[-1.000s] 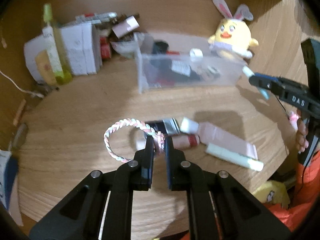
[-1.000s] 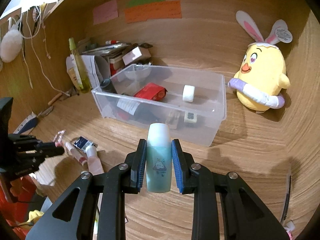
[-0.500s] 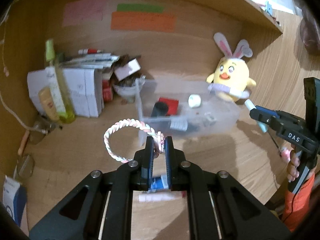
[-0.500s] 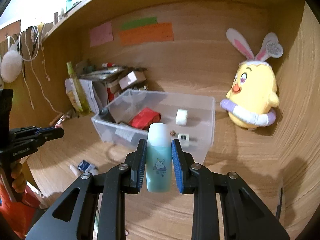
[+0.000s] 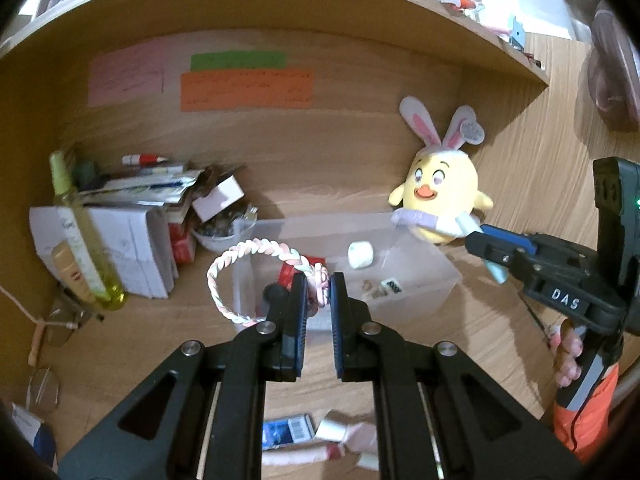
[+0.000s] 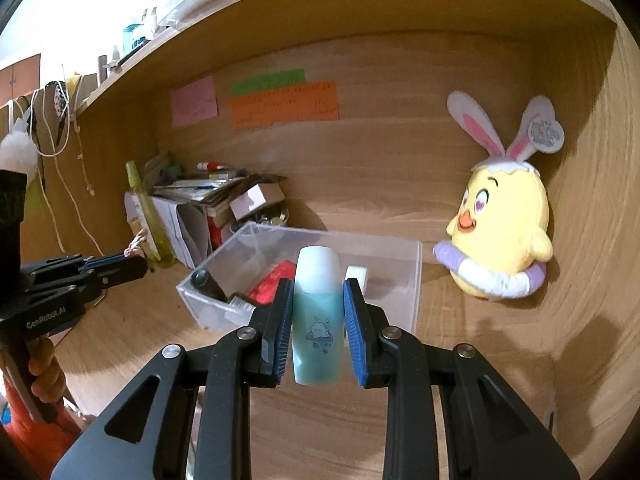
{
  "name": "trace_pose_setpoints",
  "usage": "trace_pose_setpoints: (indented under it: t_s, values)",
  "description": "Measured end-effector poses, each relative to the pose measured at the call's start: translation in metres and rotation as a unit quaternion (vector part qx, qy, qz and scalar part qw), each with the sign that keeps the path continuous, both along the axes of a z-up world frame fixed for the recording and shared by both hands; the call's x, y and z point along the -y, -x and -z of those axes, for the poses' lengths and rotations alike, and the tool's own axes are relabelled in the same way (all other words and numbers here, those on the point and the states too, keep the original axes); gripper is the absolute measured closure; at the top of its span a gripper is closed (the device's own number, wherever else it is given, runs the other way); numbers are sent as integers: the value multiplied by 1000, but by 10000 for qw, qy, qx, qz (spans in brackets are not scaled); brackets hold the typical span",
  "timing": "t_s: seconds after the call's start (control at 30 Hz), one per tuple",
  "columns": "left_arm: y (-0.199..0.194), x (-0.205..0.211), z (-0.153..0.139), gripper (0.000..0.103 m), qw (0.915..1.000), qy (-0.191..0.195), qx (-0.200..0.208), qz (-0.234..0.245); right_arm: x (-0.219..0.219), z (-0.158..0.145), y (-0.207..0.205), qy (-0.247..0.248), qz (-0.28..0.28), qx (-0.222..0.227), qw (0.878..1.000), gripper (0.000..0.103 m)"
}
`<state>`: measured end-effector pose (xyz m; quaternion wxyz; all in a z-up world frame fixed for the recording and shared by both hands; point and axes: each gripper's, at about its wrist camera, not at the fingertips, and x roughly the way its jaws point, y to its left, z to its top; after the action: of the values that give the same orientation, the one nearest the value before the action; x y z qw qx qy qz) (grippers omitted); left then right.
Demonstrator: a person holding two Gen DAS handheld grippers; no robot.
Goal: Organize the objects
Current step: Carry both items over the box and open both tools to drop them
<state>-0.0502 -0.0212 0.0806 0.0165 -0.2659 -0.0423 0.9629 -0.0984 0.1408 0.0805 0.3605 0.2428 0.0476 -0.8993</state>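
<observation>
My left gripper (image 5: 319, 285) is shut on a pink and white braided hair tie (image 5: 240, 258) and holds it in the air in front of the clear plastic bin (image 5: 416, 280). My right gripper (image 6: 316, 292) is shut on a small teal bottle with a white cap (image 6: 318, 320), held above the desk just in front of the bin (image 6: 414, 280). The bin holds a red packet (image 6: 274, 280), a black tube (image 6: 206, 284) and a white roll (image 5: 360, 255). The right gripper also shows in the left wrist view (image 5: 486, 256), the left one in the right wrist view (image 6: 132, 262).
A yellow chick plush (image 6: 500, 232) sits right of the bin. A tall yellow-green bottle (image 5: 86, 240), white boxes (image 5: 132, 252) and stacked papers stand at the back left. Tubes and a blue packet (image 5: 288, 430) lie on the desk below my left gripper. Glasses (image 5: 44, 390) lie at the left.
Both grippers have risen and moved toward the bin, each keeping its hold. The tubes on the desk have dropped to the bottom of the left wrist view.
</observation>
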Motion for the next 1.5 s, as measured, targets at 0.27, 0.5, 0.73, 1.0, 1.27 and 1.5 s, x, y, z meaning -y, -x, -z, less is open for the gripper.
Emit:
trace_pose_setpoints:
  t_s: [0.27,0.5,0.73,1.0,1.27,1.5]
  values:
    - [20,-13,-16,93,9999,74,-114,55,11,-14,15,14,23,-113,9999,80]
    - [49,-10,-15,93,10000,-8,-2,-6,22,-9,35,-34,80,25,10000,80]
    - [86,-8,9,93,9991,-81,424,-48,33,16,56,-241,134,351,9990,80]
    - [116,-13,37,93,9967,-88,809,46,45,43,73,-552,225,579,9965,80]
    - [130,-24,57,93,9938,-17,1083,231,50,64,86,-876,390,765,9924,80]
    - [134,-27,64,93,9921,-16,1197,367,58,71,89,-1005,475,781,9907,80]
